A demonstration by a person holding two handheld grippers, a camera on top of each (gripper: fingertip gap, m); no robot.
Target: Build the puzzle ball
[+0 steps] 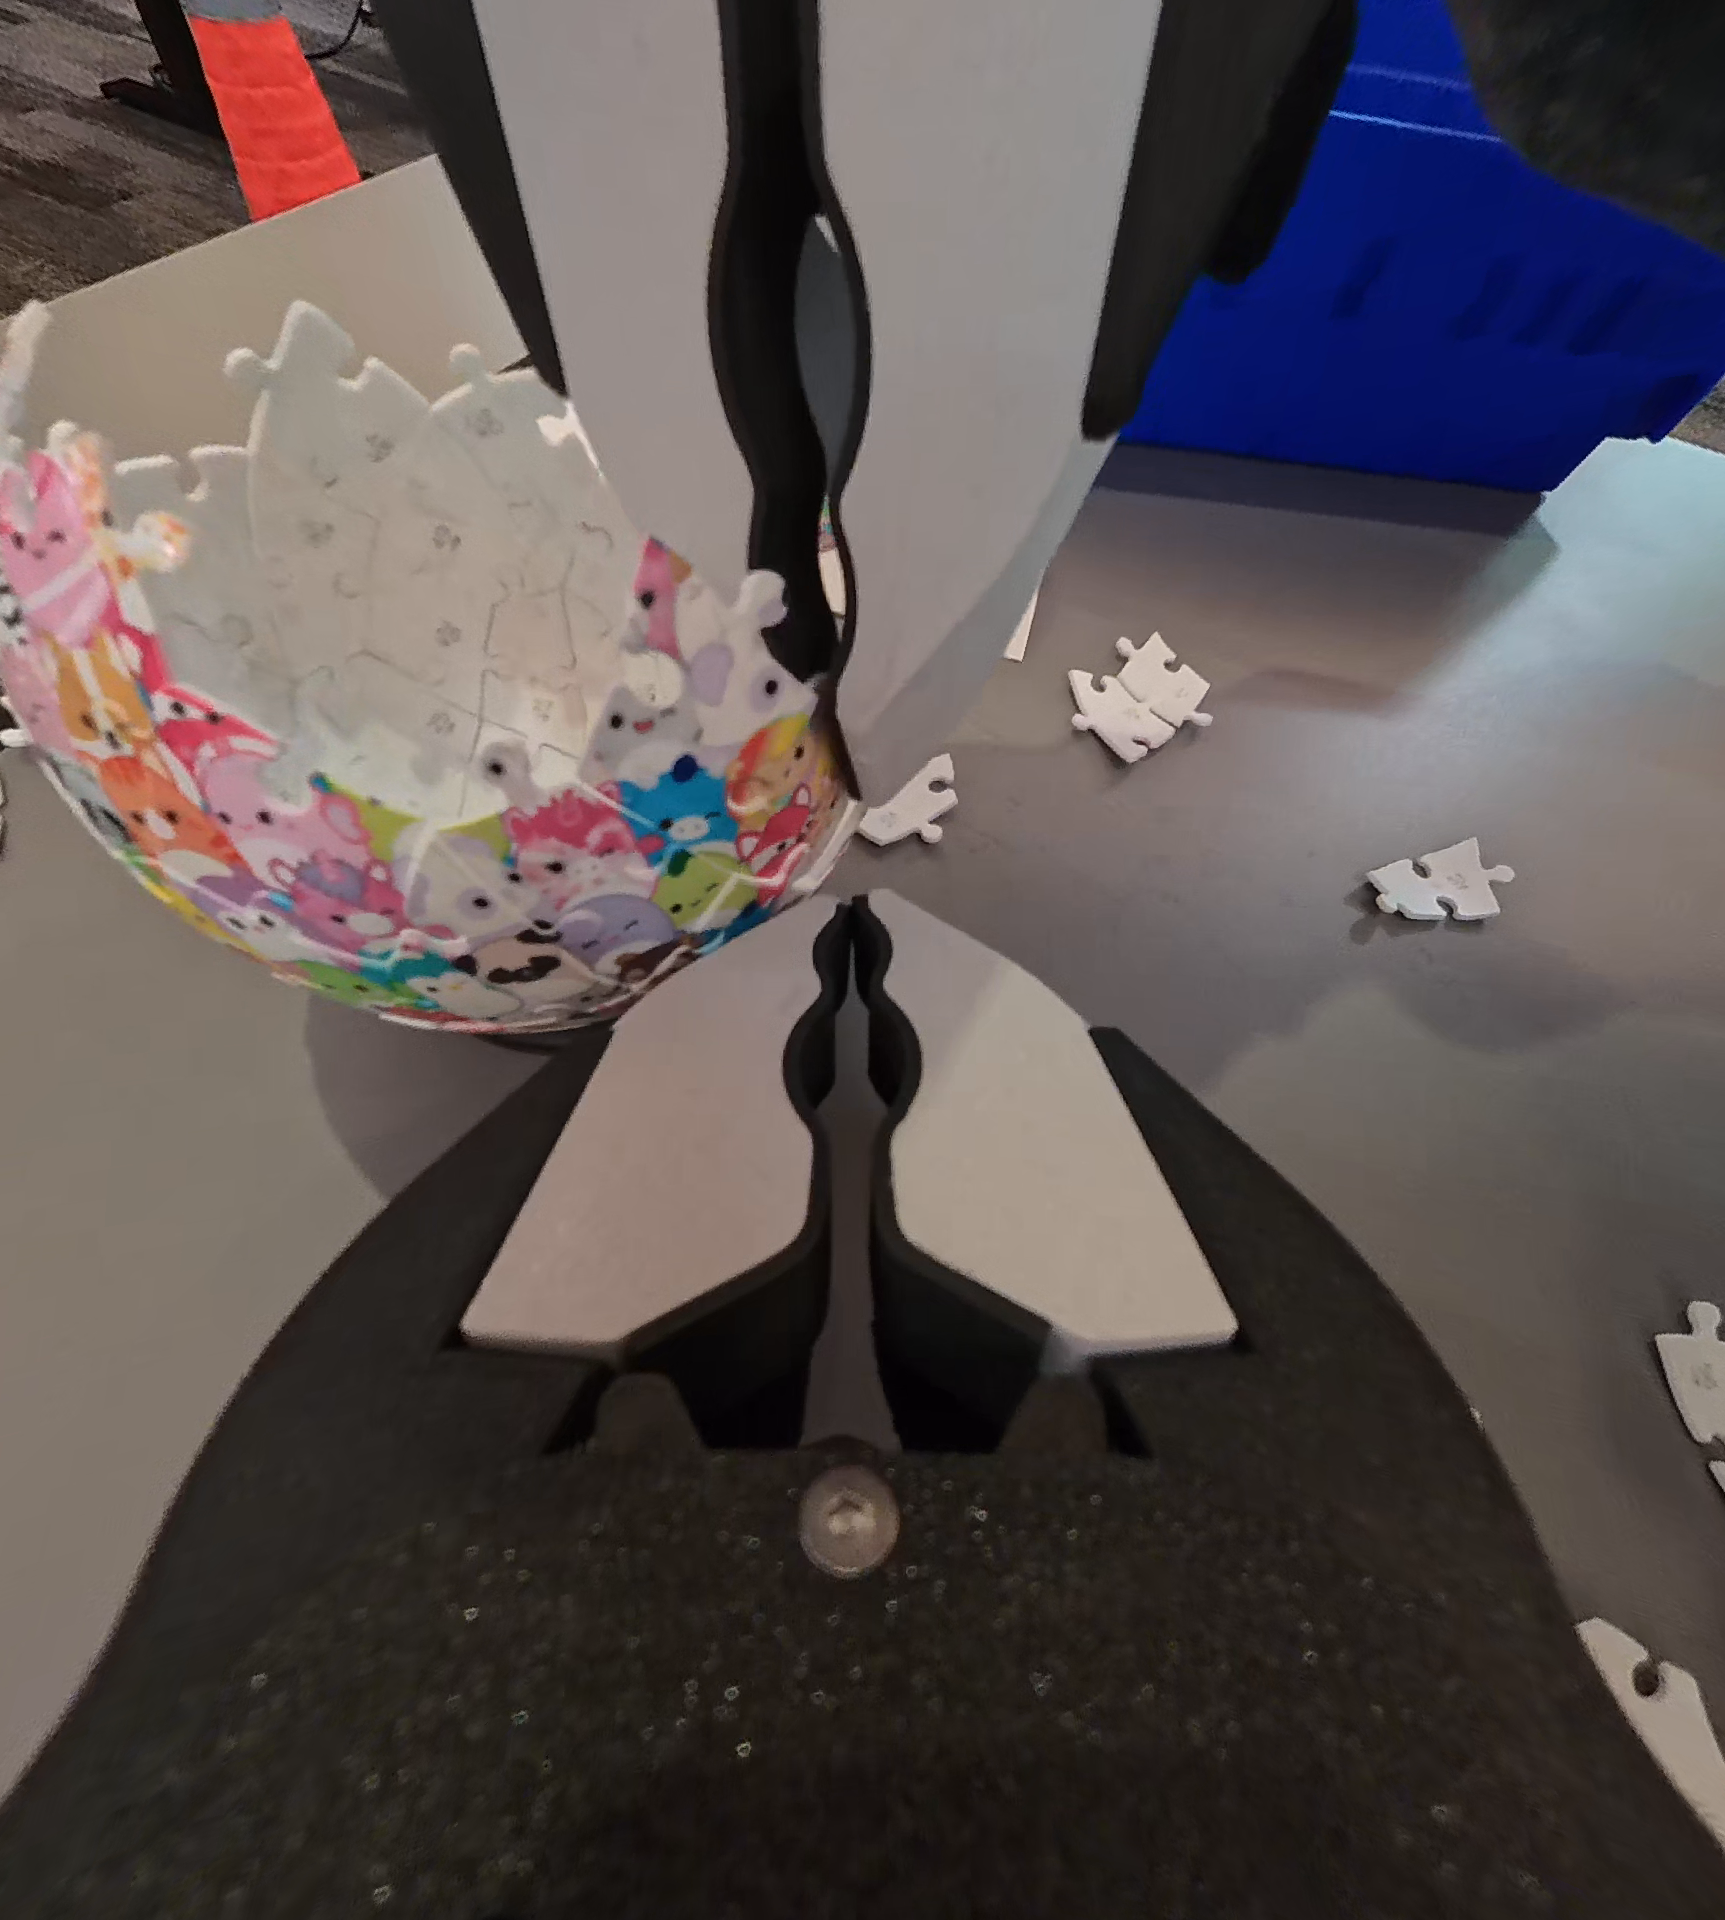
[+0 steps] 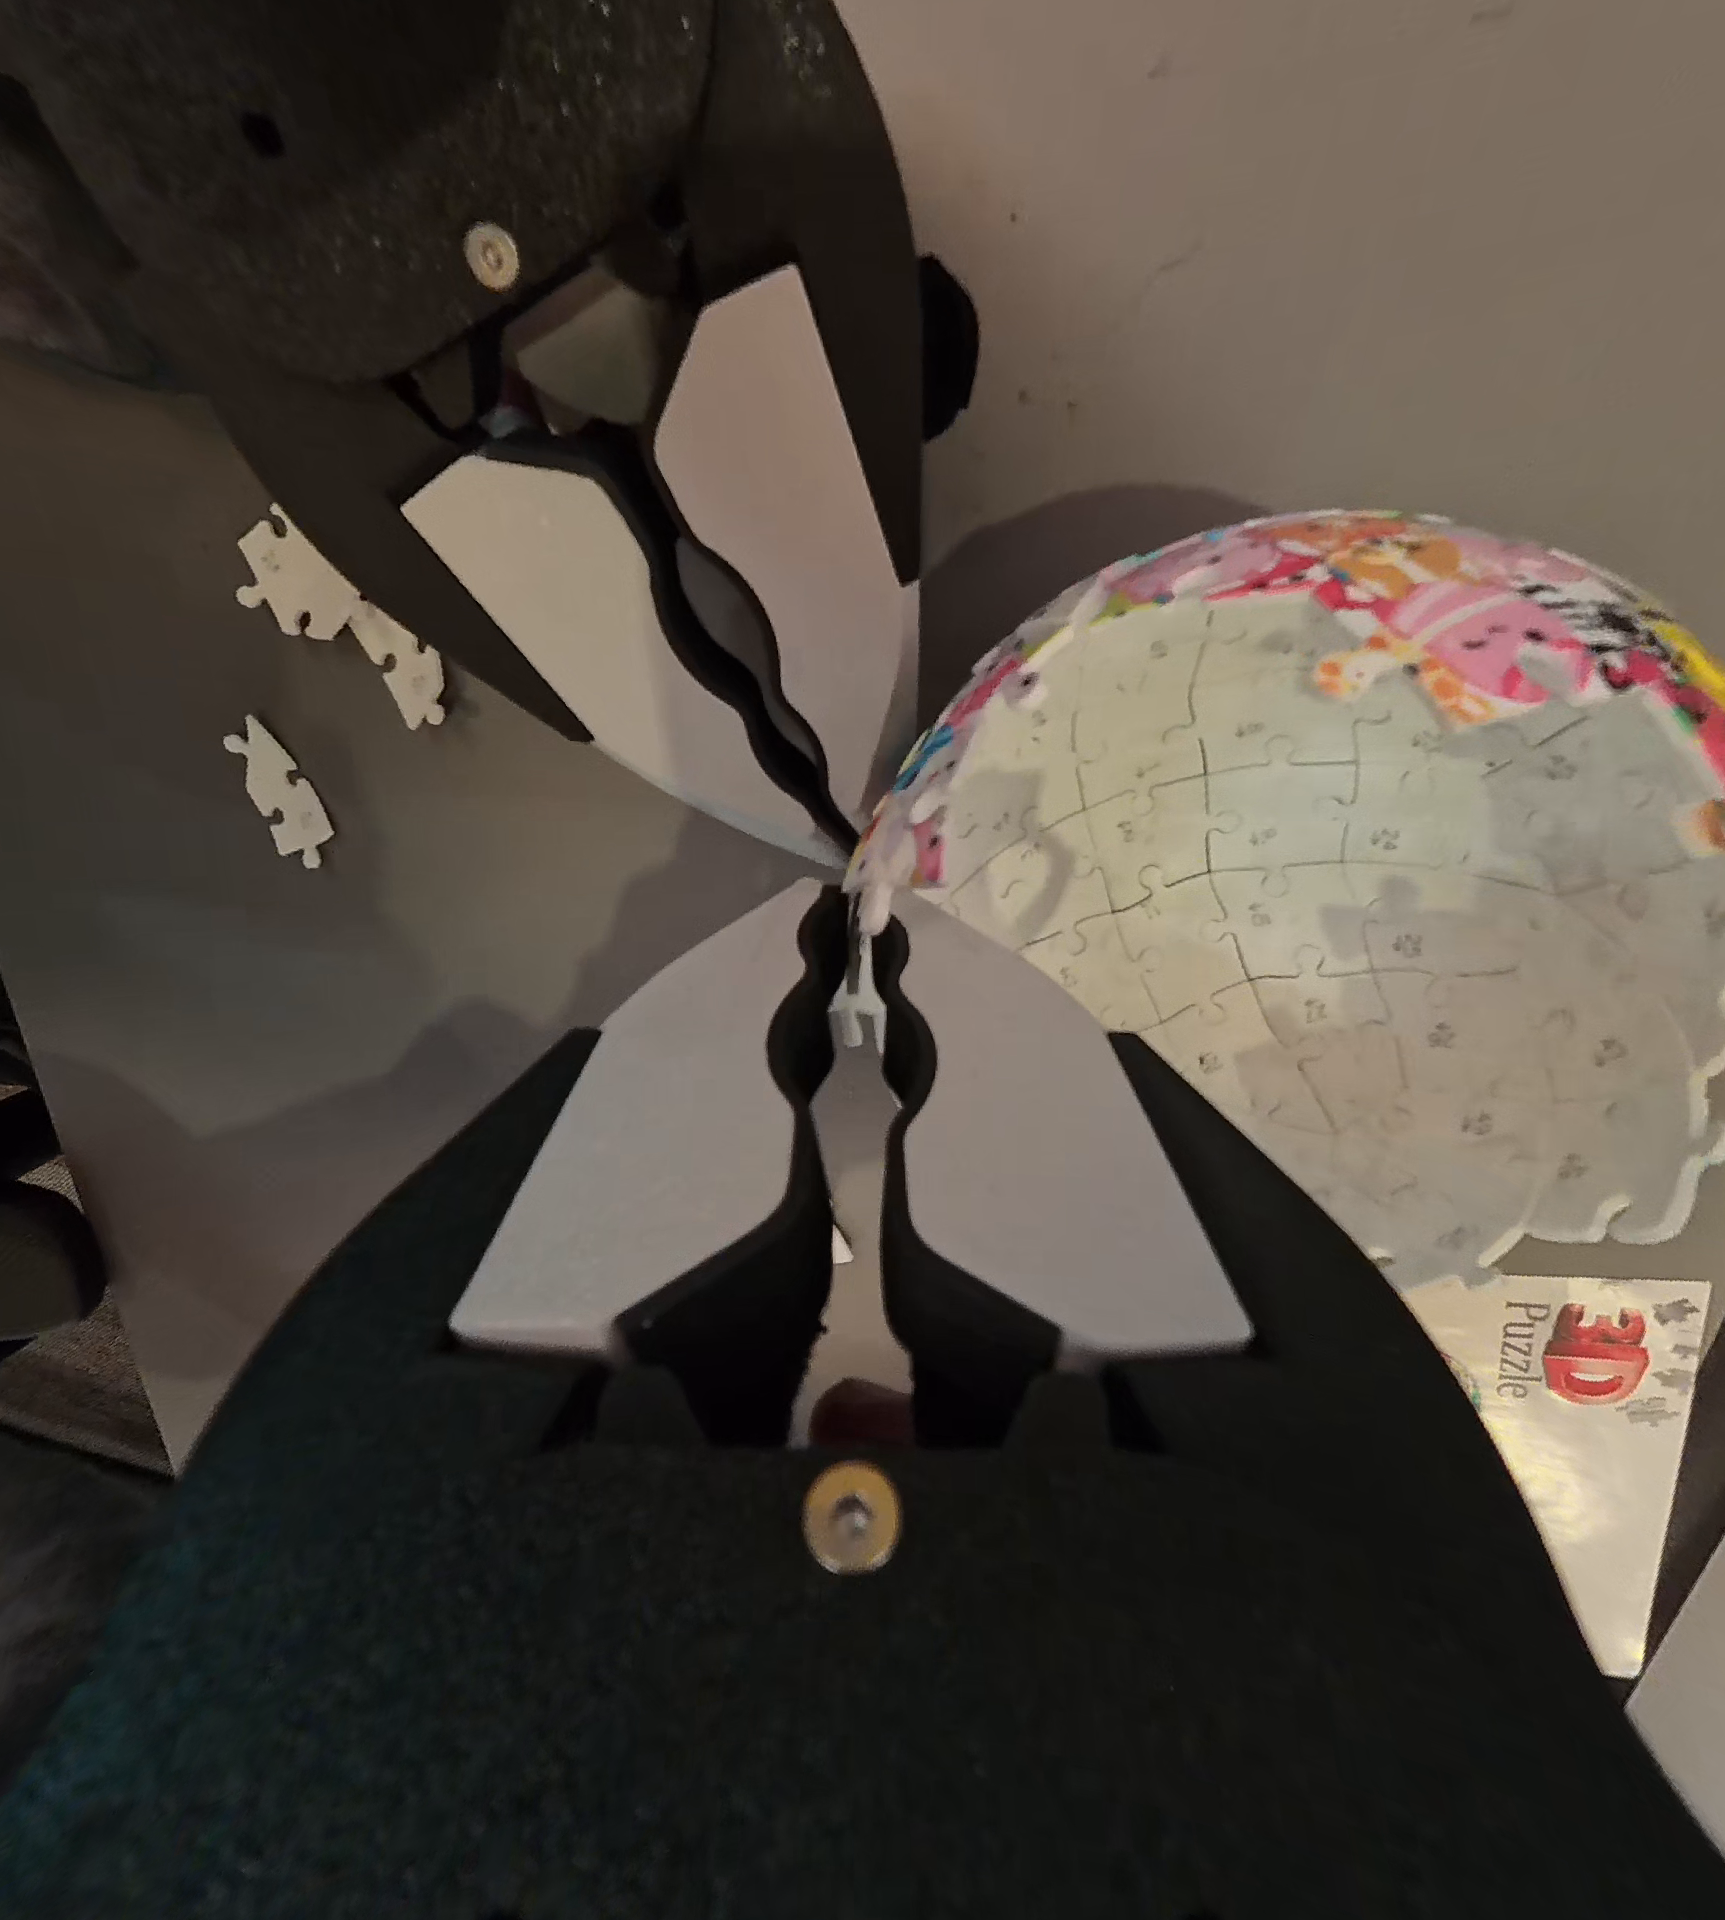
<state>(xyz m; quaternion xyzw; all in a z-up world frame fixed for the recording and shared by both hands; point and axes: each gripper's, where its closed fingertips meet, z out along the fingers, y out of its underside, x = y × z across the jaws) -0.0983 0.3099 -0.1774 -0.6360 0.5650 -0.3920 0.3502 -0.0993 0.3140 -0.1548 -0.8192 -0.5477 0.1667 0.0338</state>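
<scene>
Closest to the lens, the left gripper [image 1: 853, 914] has its fingers pressed together on nothing, its tips just beside the half-built puzzle ball [image 1: 390, 707], which sits on the grey table [image 1: 1460, 1091] at ten o'clock. From twelve o'clock the right gripper [image 1: 827, 686] reaches down, clamped on a white puzzle piece [image 2: 860, 997] at the ball's rim, with loose pieces [image 1: 1138, 686] scattered toward three o'clock.

Grey table [image 1: 1460, 1091], dark carpet [image 1: 37, 135]
</scene>
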